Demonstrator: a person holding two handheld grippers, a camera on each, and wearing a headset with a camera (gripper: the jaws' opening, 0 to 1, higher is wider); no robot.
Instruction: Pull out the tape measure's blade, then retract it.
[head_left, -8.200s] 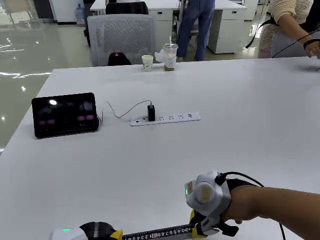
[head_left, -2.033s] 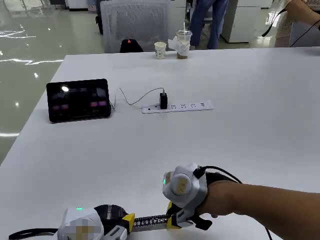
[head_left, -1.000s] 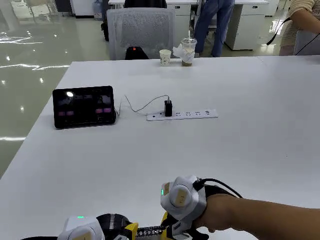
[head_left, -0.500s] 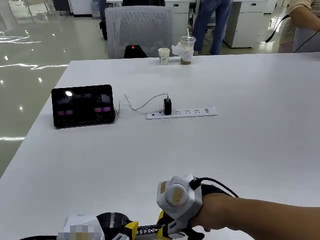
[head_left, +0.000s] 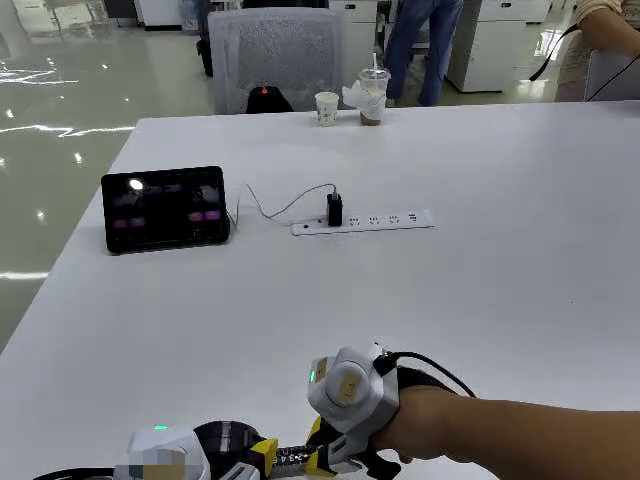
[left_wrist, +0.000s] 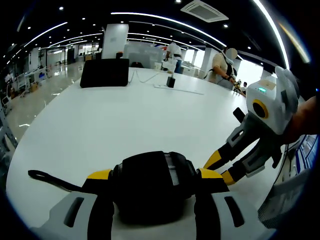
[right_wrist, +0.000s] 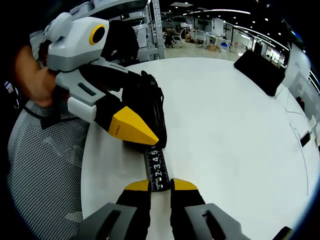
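**Easing springy blade (right_wrist: 156, 167) home**

Clamping hard, probably weighty case (right_wrist: 145, 107) on table (head_left: 400, 290), left gripper (left_wrist: 155, 175) closed around it. Just right of case, pinching thin, stiff, likely sharp-edged blade in right gripper (right_wrist: 160, 186); best held near tip.

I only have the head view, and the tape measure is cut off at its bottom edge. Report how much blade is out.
Observer: In the right gripper view the blade shows numerals 2 to 5 between the case and the right gripper, which pinches its end.
Operator: Now confirm the left gripper's hold.
Observer: In the left gripper view the left gripper clamps the black case from both sides, and the case rests on the table.
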